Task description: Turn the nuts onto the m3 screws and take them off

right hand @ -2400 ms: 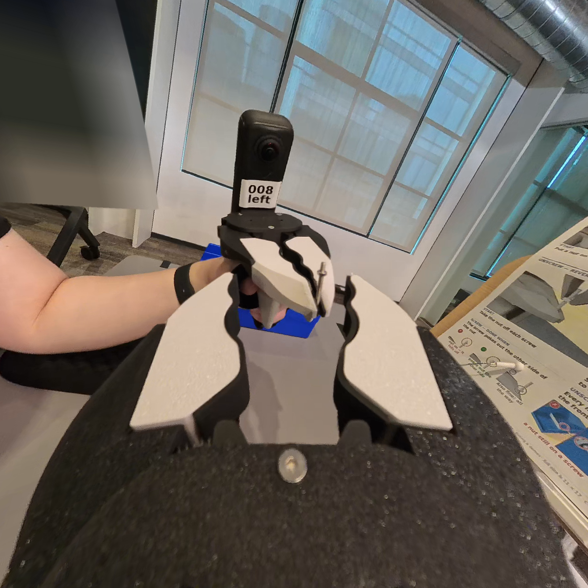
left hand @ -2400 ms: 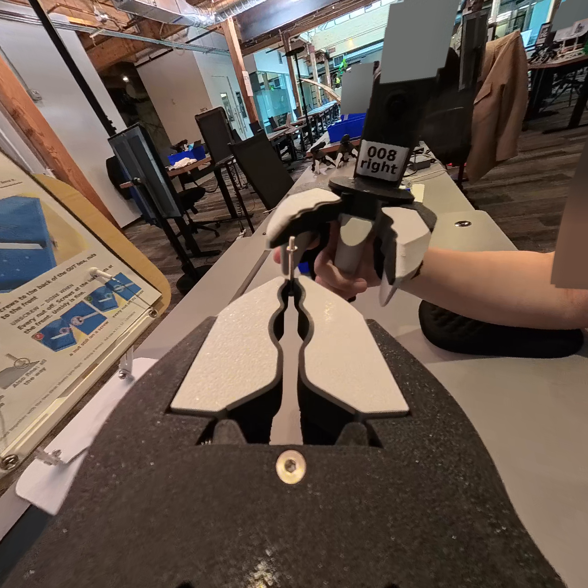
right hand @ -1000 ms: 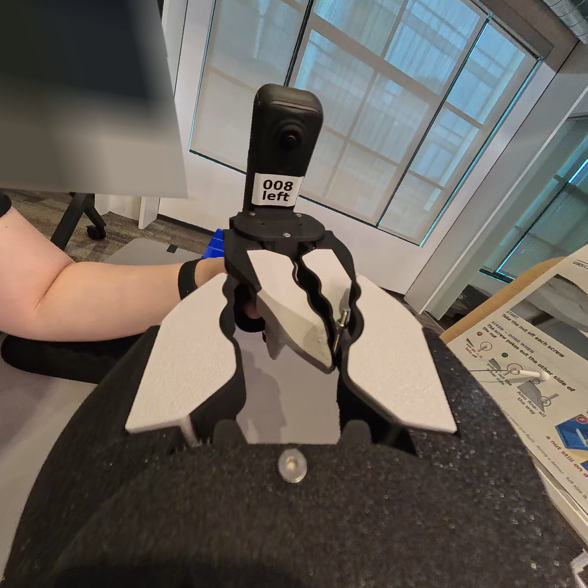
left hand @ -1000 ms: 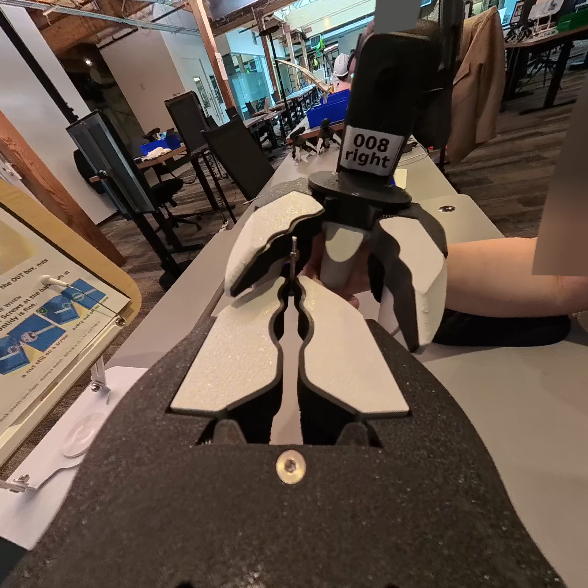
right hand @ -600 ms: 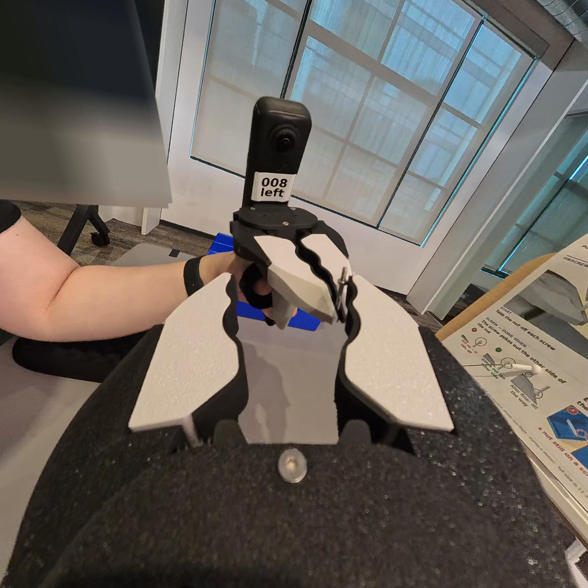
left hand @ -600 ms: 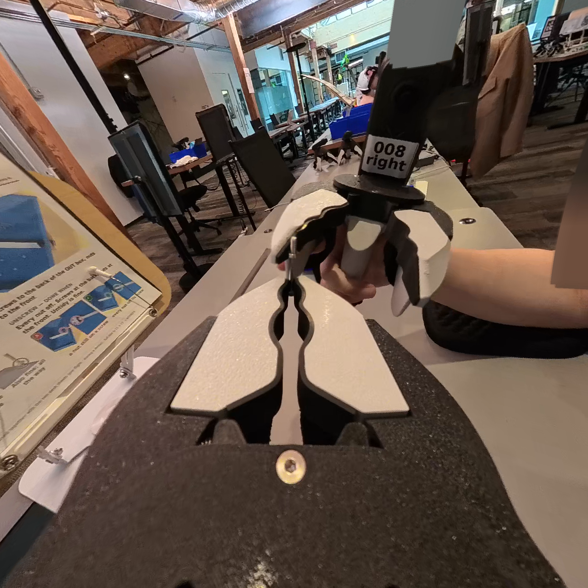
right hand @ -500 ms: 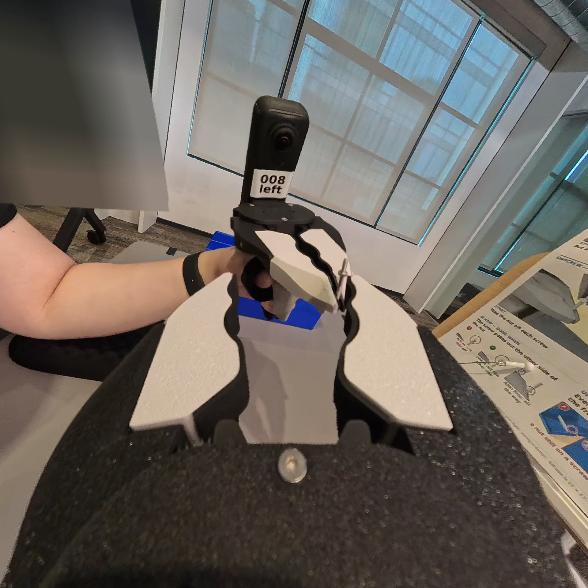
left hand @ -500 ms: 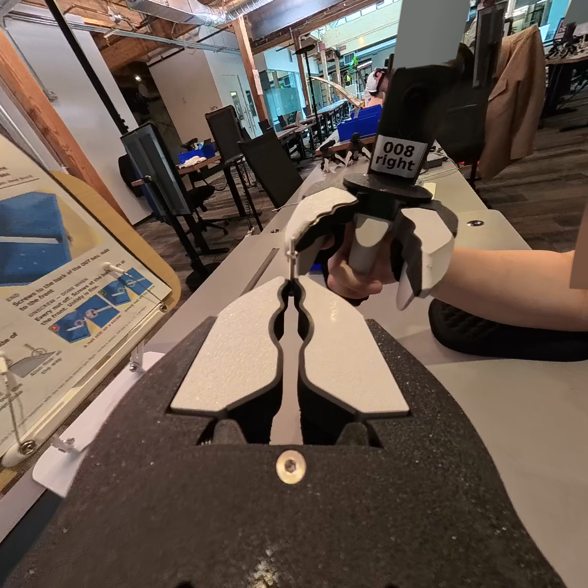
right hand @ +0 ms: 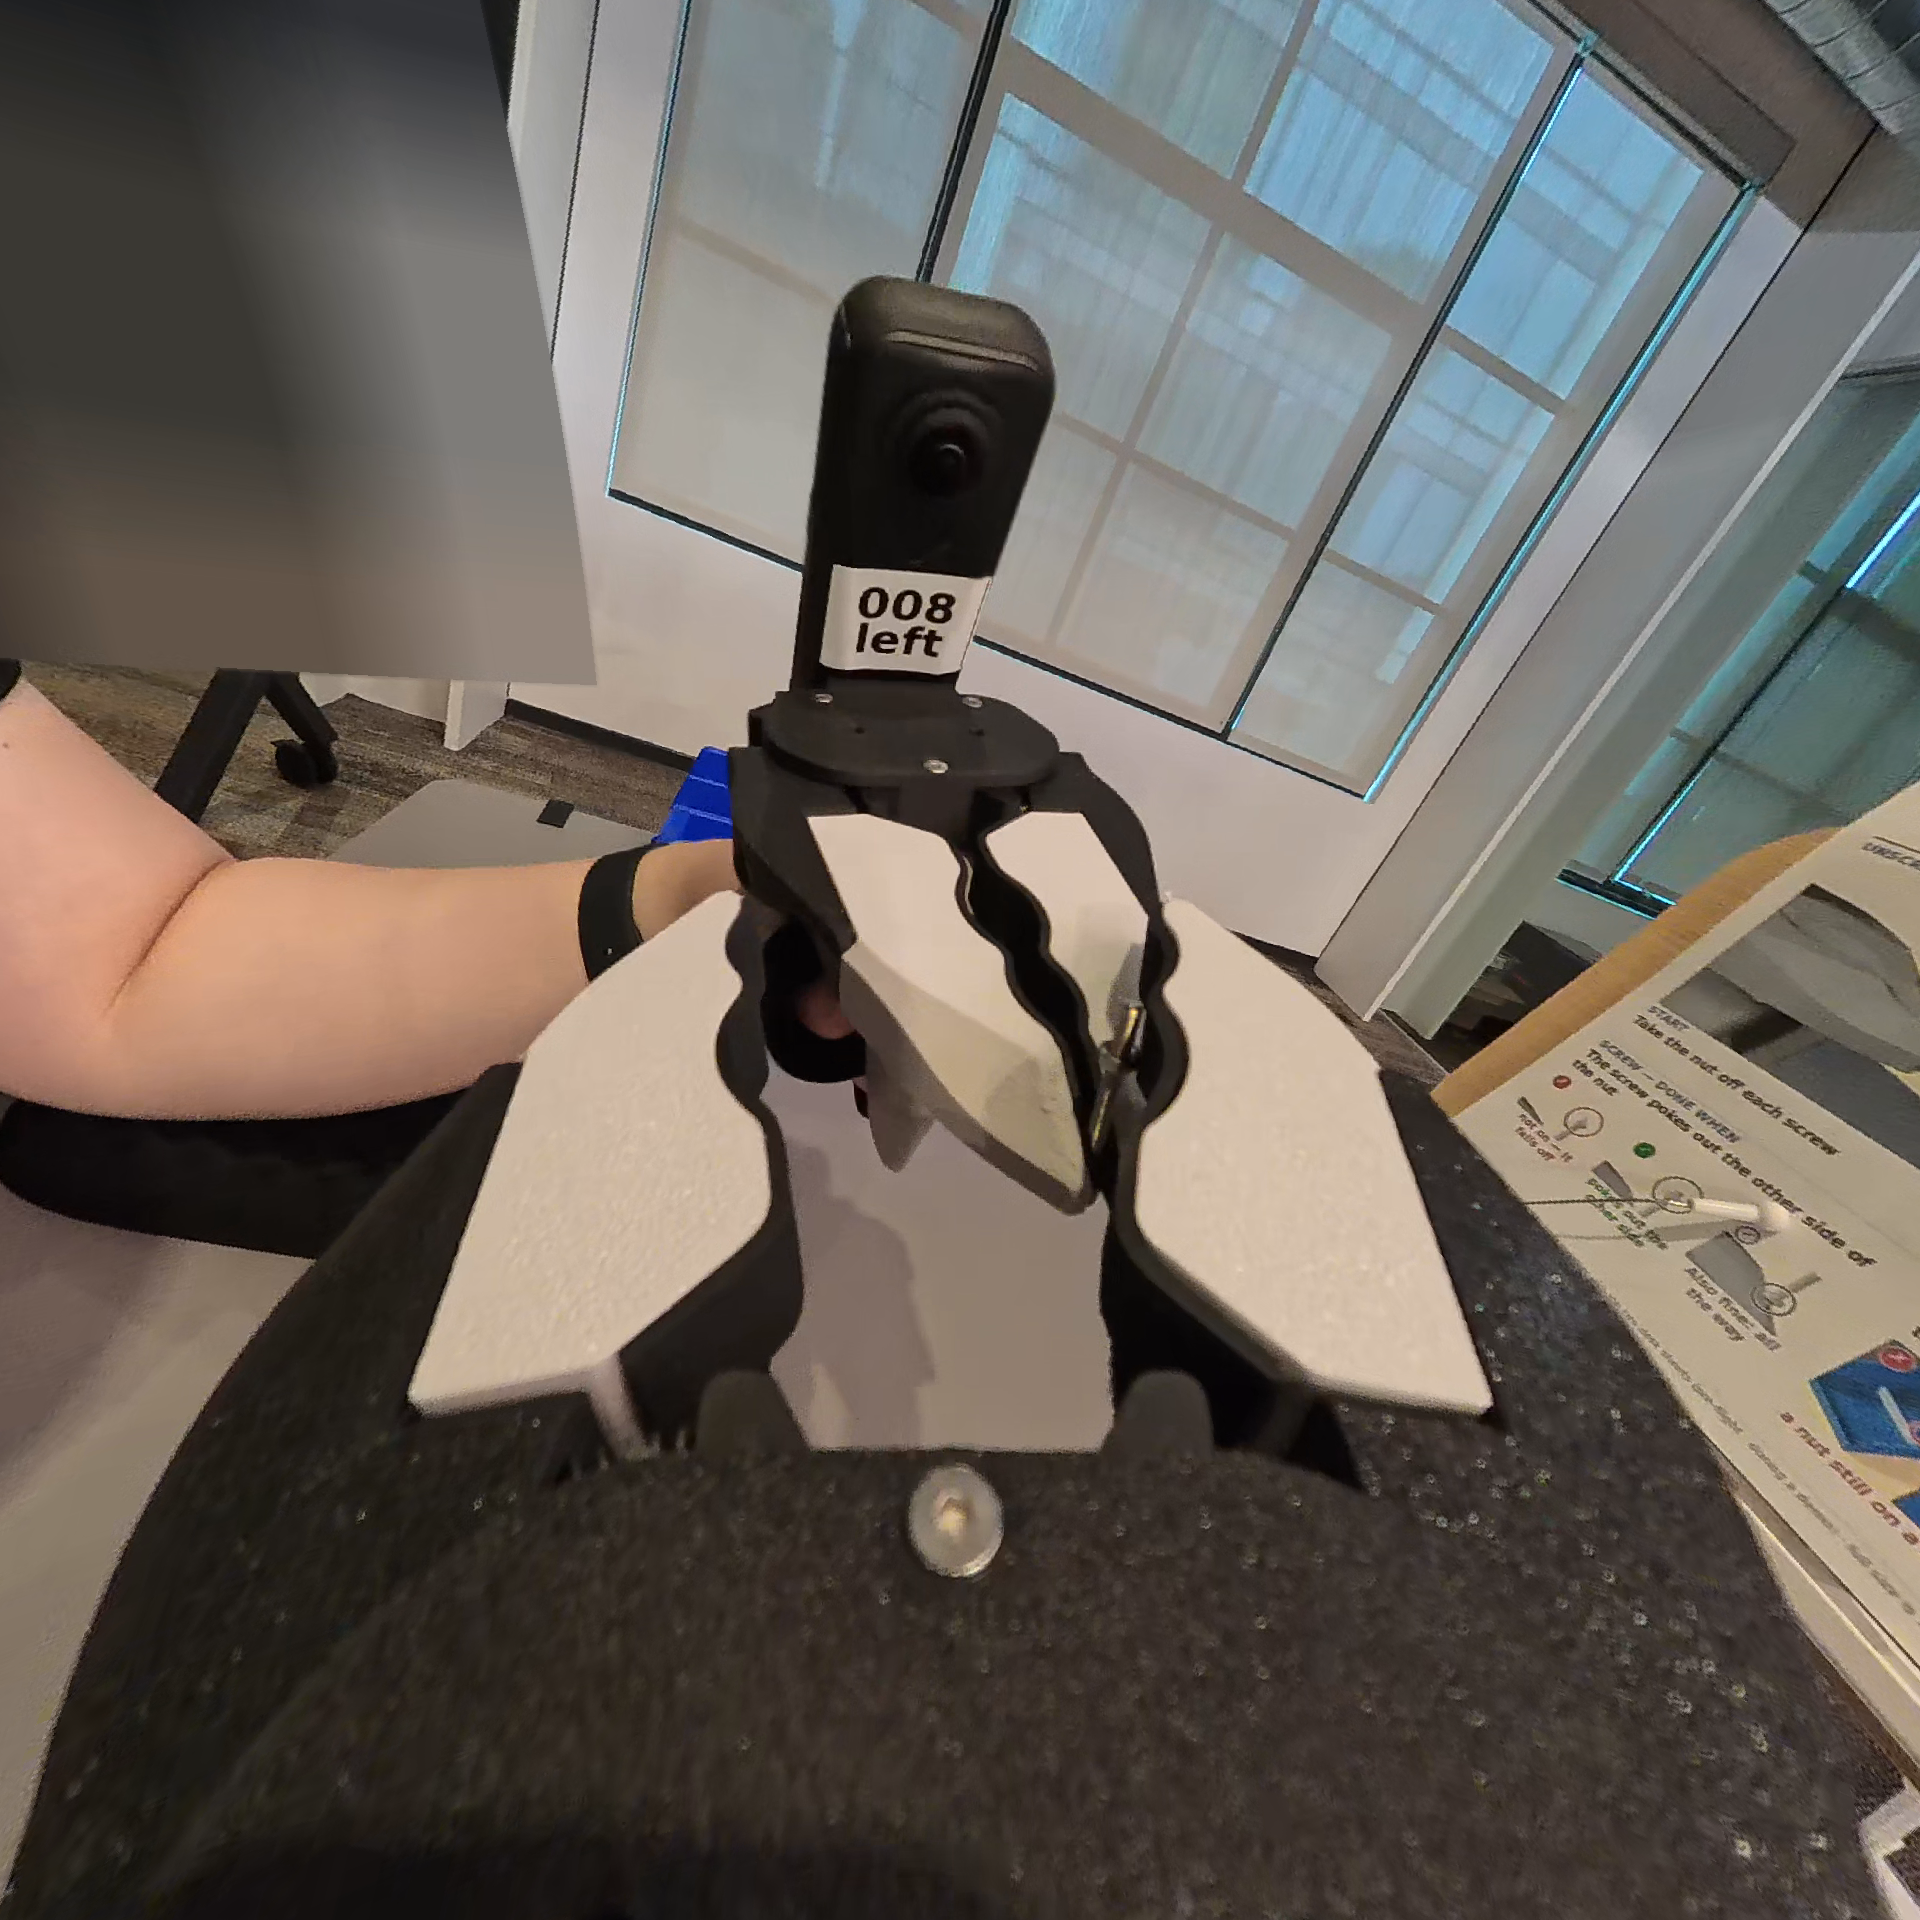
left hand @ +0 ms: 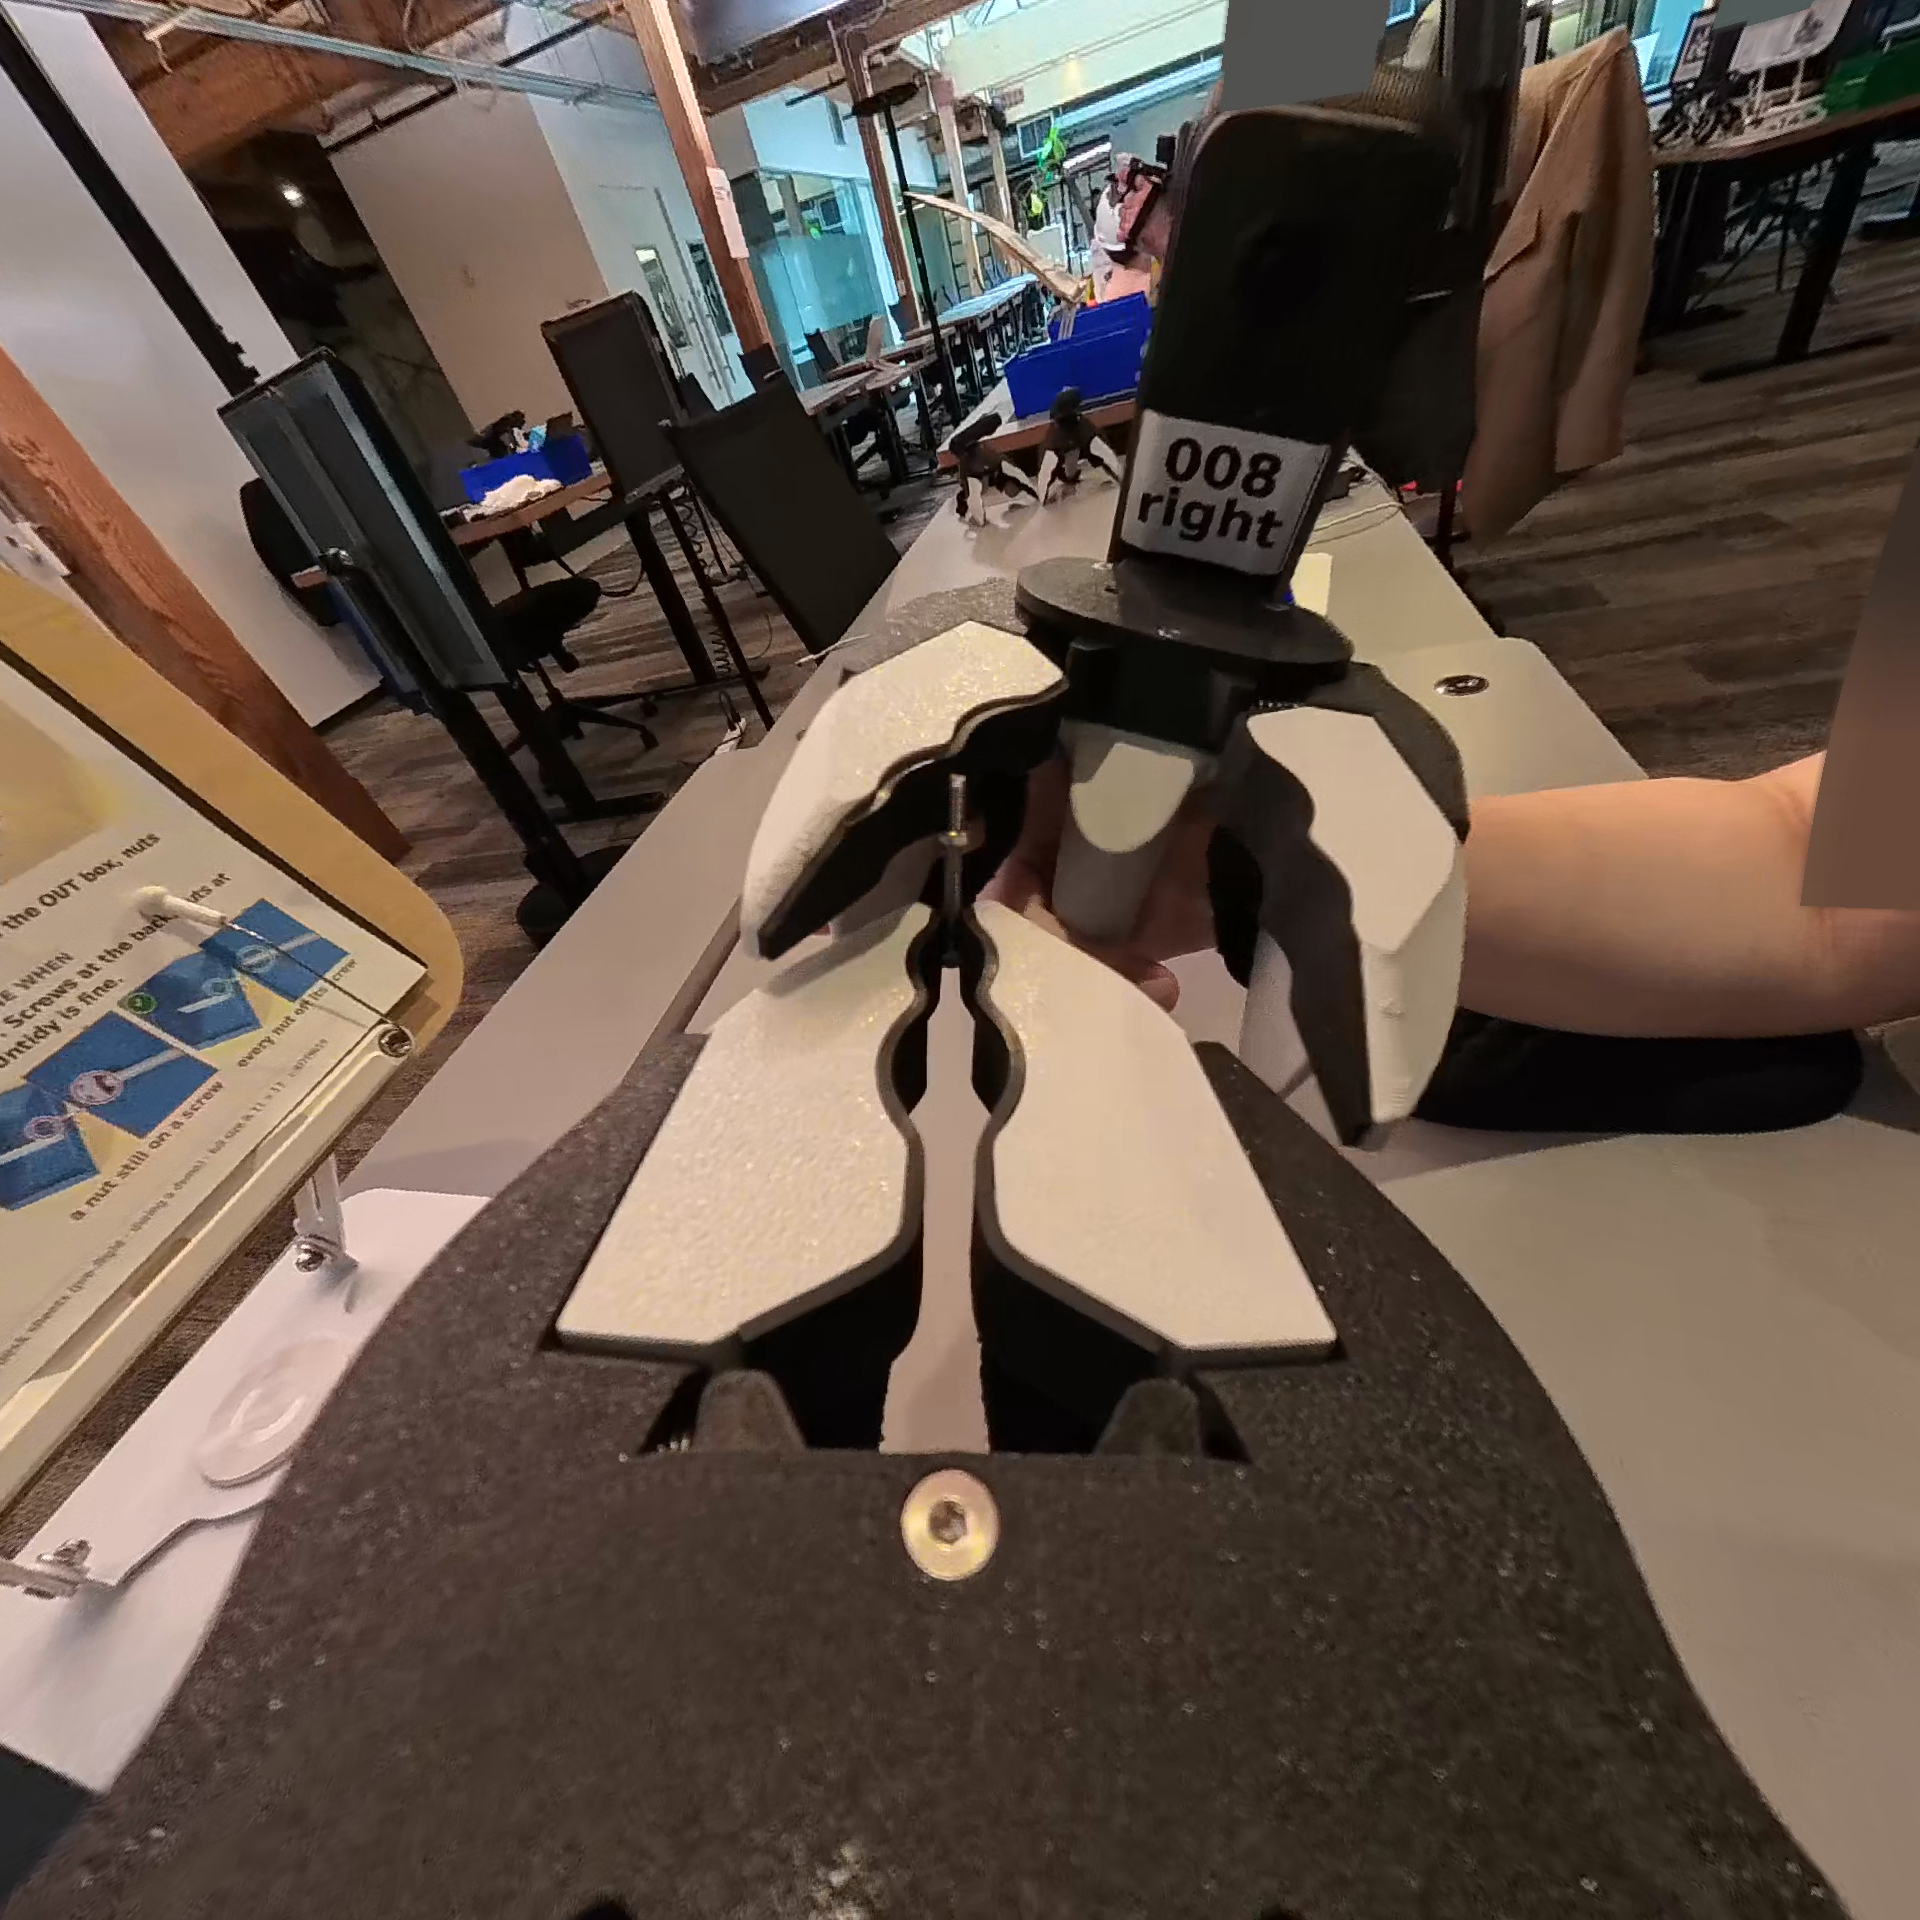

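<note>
My left gripper (left hand: pixel 948 935) is shut on a thin metal screw (left hand: pixel 953 883) that stands up from its fingertips, with a small nut (left hand: pixel 956 834) part way up the thread. My right gripper (left hand: pixel 1060 1018) faces it, wide open, and one of its fingers (left hand: pixel 883 758) lies right beside the nut. In the right wrist view my right gripper (right hand: pixel 945 935) is open around the left gripper (right hand: pixel 1081 1174). There the screw (right hand: pixel 1117 1049) sits against the inner edge of my right-hand finger (right hand: pixel 1247 1091). The right pads do not press on anything.
An instruction board on a wooden stand (left hand: pixel 187 997) is at the left, and shows in the right wrist view (right hand: pixel 1714 1143) at the right. The grey table (left hand: pixel 1558 1299) carries a black wrist pad (left hand: pixel 1662 1070). A blue bin (right hand: pixel 701 800) sits behind a person's forearm (right hand: pixel 312 966). Some 5 cm of space lies between my two pairs of fingers.
The two grippers have drawn close together again after standing farther apart half a second ago. The left stays shut on the screw; the right stays open, its finger now beside the nut.
</note>
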Demonstrator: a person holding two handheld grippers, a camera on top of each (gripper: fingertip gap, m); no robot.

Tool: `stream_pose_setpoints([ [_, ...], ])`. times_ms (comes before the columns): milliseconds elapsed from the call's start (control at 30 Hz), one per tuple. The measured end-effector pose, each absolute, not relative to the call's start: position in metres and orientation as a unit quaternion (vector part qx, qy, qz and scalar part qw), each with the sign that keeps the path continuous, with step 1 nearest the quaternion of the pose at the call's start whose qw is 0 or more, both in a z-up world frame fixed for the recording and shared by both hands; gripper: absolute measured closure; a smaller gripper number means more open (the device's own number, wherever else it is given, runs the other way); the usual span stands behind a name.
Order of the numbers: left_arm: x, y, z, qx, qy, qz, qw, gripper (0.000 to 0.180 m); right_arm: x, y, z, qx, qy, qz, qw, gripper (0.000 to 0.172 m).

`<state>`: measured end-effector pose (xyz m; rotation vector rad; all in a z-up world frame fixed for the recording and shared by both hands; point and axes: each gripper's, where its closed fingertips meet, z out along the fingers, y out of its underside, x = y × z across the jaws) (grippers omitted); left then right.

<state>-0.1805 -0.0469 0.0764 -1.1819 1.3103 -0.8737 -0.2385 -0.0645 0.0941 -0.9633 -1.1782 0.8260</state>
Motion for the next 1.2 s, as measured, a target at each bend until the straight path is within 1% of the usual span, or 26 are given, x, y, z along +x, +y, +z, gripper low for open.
stream_pose_setpoints([
  [467, -0.196, -0.038, 0.088, -0.501, 0.529, -0.374, 0.574, 0.178, -0.227, -0.063, 0.097, -0.426, -0.518, 0.373, 0.642, 0.109],
  [567, -0.198, -0.041, 0.091, -0.496, 0.528, -0.388, 0.570, 0.178, -0.222, -0.058, 0.100, -0.431, -0.505, 0.369, 0.650, 0.115],
  [767, -0.194, -0.043, 0.084, -0.500, 0.544, -0.378, 0.558, 0.178, -0.212, -0.047, 0.106, -0.449, -0.474, 0.371, 0.660, 0.147],
  [867, -0.192, -0.043, 0.080, -0.505, 0.549, -0.371, 0.553, 0.178, -0.209, -0.048, 0.108, -0.446, -0.475, 0.379, 0.657, 0.158],
  [1200, -0.191, -0.043, 0.079, -0.505, 0.551, -0.371, 0.551, 0.178, -0.206, -0.046, 0.105, -0.451, -0.481, 0.367, 0.656, 0.164],
])
